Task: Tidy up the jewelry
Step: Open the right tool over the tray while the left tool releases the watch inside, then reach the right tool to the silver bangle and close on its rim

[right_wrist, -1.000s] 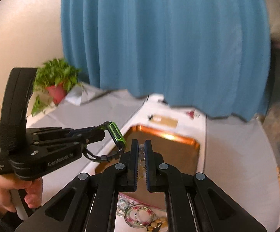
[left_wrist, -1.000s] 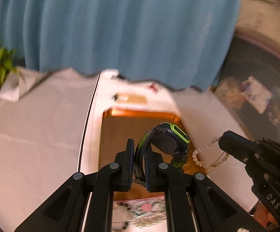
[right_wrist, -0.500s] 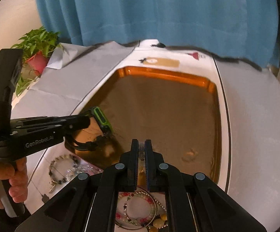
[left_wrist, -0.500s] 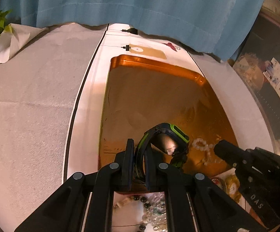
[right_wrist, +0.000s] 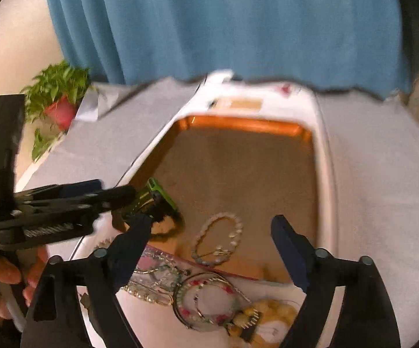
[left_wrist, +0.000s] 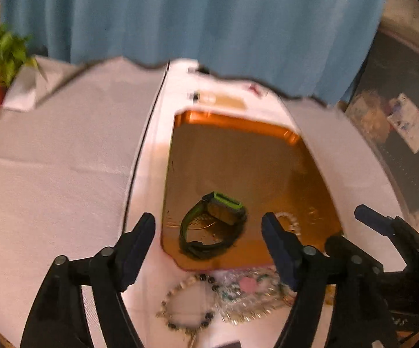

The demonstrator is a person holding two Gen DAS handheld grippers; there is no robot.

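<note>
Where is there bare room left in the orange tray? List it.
Free: the tray's far half, up to its back rim, and its right side. Crowded: the near end, holding the watch and pearl bracelet, and the jewelry pile before the tray.

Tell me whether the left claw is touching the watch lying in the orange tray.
Apart. The left wrist view shows the left claw opening, its fingers spread either side of the watch, with bare tray visible between.

Far across the worktop (right_wrist: 377, 156) we see a blue curtain (right_wrist: 224, 23) hanging as backdrop. At the far left a green potted plant (right_wrist: 57, 92) stands in its red pot beside folded white cloth (right_wrist: 89, 105).
</note>
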